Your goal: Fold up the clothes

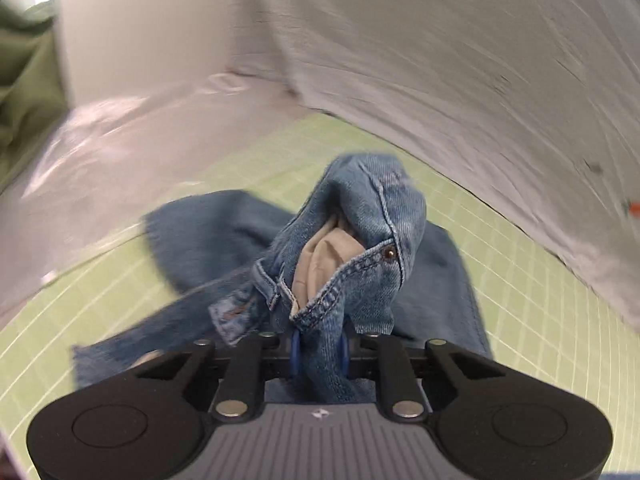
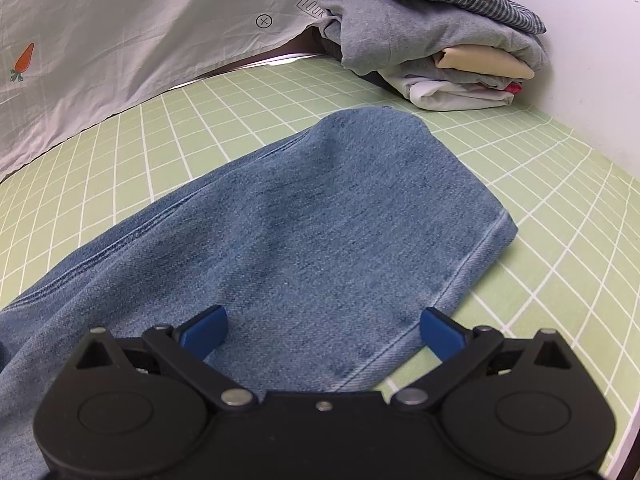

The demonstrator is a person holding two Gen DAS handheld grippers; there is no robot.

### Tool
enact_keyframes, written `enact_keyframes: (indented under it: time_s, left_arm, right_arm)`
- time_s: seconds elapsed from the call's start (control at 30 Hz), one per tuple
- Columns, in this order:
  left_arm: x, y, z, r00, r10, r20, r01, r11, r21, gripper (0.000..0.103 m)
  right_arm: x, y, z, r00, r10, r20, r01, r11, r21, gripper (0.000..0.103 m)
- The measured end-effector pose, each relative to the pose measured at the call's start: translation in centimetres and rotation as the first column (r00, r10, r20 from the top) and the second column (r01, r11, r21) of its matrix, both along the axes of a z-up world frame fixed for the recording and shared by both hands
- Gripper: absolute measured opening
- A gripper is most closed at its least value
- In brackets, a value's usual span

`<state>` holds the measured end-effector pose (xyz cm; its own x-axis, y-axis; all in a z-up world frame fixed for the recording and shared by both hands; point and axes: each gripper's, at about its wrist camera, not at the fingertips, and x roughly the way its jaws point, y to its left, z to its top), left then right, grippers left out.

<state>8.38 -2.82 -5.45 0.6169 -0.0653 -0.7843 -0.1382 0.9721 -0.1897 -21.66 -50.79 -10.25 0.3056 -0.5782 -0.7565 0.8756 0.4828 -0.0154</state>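
Note:
A pair of blue jeans point(image 1: 360, 236) lies on a green gridded mat point(image 1: 520, 280). My left gripper point(image 1: 319, 354) is shut on the jeans at the waistband by the pocket, with the bunched denim lifted in front of it; the pale pocket lining point(image 1: 324, 256) shows. In the right wrist view a jeans leg point(image 2: 320, 220) lies flat on the mat point(image 2: 540, 220), its hem at the right. My right gripper point(image 2: 322, 328) is open just above the leg near the hem, its blue pads point(image 2: 206, 328) on either side of the cloth without touching it.
A white sheet with carrot prints point(image 2: 120, 40) hangs along the far side of the mat; it also shows in the left wrist view point(image 1: 440, 60). A stack of folded clothes point(image 2: 432, 36) stands at the back right against a white wall point(image 2: 592, 60). Green fabric point(image 1: 24, 80) lies at far left.

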Motion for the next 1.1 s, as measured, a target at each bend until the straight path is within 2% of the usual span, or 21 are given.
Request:
enact_keyframes:
  time_s: [0.13,0.2,0.27,0.33,0.37,0.43,0.47,0.57,0.63,0.77,0.87,0.97,1.1]
  left_arm:
    - [-0.8,5.9,-3.8,0.983,0.132,-0.130,-0.141,0.988,-0.069,0.028]
    - [-1.3,7.4,-4.6,0.975,0.163,-0.152,-0.181,0.977,-0.113,0.035]
    - [-1.4,7.8,-4.5,0.977,0.152,-0.146,-0.170,0.978,-0.117,0.041]
    - [-0.8,8.0,-4.5,0.981,0.131,-0.146,-0.148,0.983,-0.109,0.044]
    - [-0.4,8.1,-4.4,0.982,0.123,-0.147,-0.139,0.985,-0.104,0.050]
    - [0.2,8.3,-4.5,0.982,0.122,-0.143,-0.137,0.986,-0.100,0.066]
    - [0.5,8.5,-4.5,0.983,0.122,-0.141,-0.136,0.986,-0.098,0.078]
    - [1.4,8.8,-4.6,0.983,0.121,-0.135,-0.134,0.987,-0.091,0.083]
    - [2.0,9.1,-4.6,0.984,0.121,-0.131,-0.133,0.987,-0.087,0.089]
    - [3.2,9.4,-5.0,0.982,0.122,-0.141,-0.135,0.988,-0.080,0.098]
    - [4.3,9.2,-5.7,0.977,0.128,-0.173,-0.143,0.987,-0.077,0.103]
    - [5.3,9.0,-6.4,0.969,0.136,-0.208,-0.157,0.984,-0.088,0.103]
    - [6.5,8.4,-7.0,0.963,0.146,-0.224,-0.165,0.984,-0.067,0.103]
  right_arm:
    - [0.8,-0.4,0.4,0.999,-0.017,-0.042,0.019,0.999,0.034,0.103]
    - [1.6,-0.7,0.8,0.996,-0.022,-0.082,0.027,0.998,0.056,0.102]
    - [2.9,-0.5,1.7,0.992,-0.003,-0.127,0.007,0.999,0.033,0.095]
    - [4.8,0.5,3.3,0.996,0.023,-0.090,-0.024,1.000,-0.016,0.096]
    - [5.7,1.1,4.1,0.997,0.036,-0.064,-0.039,0.998,-0.039,0.097]
    - [7.9,2.0,5.5,0.997,0.071,-0.009,-0.072,0.995,-0.064,0.098]
    - [9.6,2.4,5.9,0.994,0.103,0.023,-0.102,0.994,-0.044,0.099]
    - [15.4,4.2,6.1,0.970,0.226,0.087,-0.228,0.974,0.011,0.099]
    - [19.5,6.1,6.1,0.947,0.306,0.094,-0.309,0.951,0.011,0.099]
    - [27.5,10.3,5.6,0.884,0.456,0.107,-0.461,0.887,0.024,0.099]
    - [32.8,13.6,5.0,0.820,0.561,0.117,-0.569,0.821,0.046,0.099]
    - [37.0,17.4,4.0,0.737,0.666,0.119,-0.675,0.734,0.069,0.098]
    - [41.3,21.9,2.7,0.601,0.788,0.134,-0.799,0.593,0.096,0.085]
